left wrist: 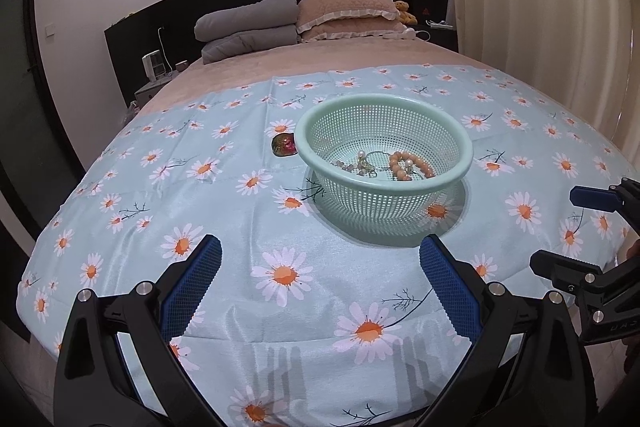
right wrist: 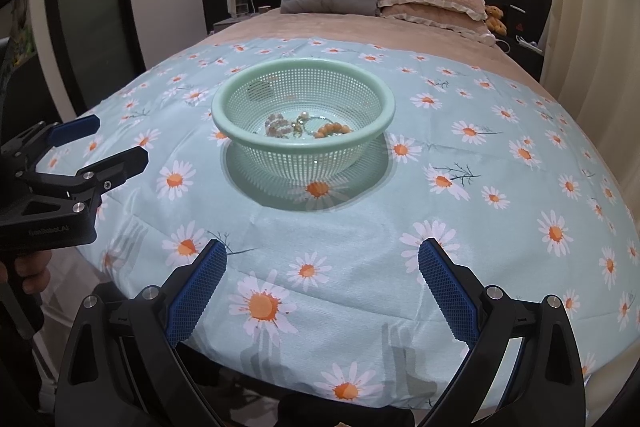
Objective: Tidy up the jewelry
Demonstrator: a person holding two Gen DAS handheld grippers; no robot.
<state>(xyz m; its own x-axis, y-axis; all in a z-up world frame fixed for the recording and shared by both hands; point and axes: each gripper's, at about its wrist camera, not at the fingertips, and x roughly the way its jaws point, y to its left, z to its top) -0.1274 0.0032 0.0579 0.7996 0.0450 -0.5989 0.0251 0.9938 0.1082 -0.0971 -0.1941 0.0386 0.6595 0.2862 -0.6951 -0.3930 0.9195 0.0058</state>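
Note:
A mint-green perforated basket (left wrist: 340,115) stands on the daisy-print cloth; it also shows in the right wrist view (right wrist: 224,115). Inside lie an orange bead bracelet (left wrist: 412,163) (right wrist: 332,129), a pearl and gold piece (left wrist: 364,163) (right wrist: 300,121) and a grey-pink bead bracelet (right wrist: 276,127). A small red-green brooch (left wrist: 283,145) lies on the cloth left of the basket. My left gripper (left wrist: 320,251) is open and empty, near the cloth's front edge. My right gripper (right wrist: 322,253) is open and empty, also in front of the basket.
The daisy cloth (left wrist: 240,211) covers the foot of a bed with a pink bedspread. Grey folded blankets (left wrist: 248,27) and a pink pillow (left wrist: 348,7) lie at the headboard. A curtain (left wrist: 540,7) hangs at the right. A nightstand (left wrist: 156,83) stands at the left.

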